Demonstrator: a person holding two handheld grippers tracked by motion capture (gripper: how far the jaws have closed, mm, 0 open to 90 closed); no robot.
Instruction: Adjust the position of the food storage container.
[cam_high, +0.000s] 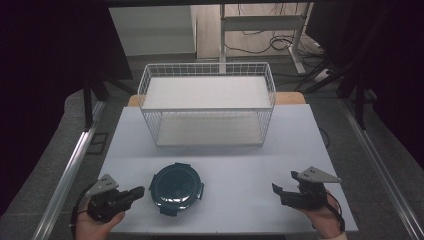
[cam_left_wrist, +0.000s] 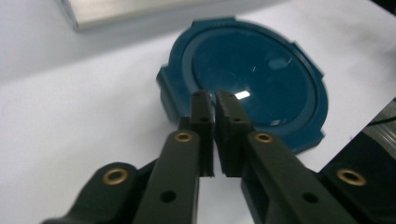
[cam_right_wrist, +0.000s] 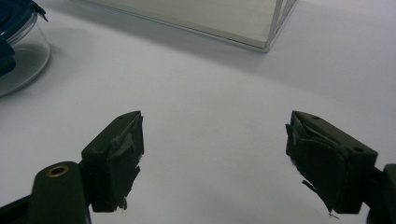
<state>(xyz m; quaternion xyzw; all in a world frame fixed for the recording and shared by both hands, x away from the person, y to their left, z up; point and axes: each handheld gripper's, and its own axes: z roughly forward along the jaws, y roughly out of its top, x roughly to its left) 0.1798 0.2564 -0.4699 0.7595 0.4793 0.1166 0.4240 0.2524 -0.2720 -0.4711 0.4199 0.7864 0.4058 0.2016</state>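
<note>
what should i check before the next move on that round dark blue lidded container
1. Round dark blue lidded container upright on the white table: ok.
2. Lid seated on its clear bowl: cannot tell.
3. Left gripper open enough to take it: not ok, jaws shut with nothing between them.
4. Right gripper open with nothing in it: ok.
5. White wire basket with room inside: ok.
6. Table between container and basket free of obstacles: ok.
</note>
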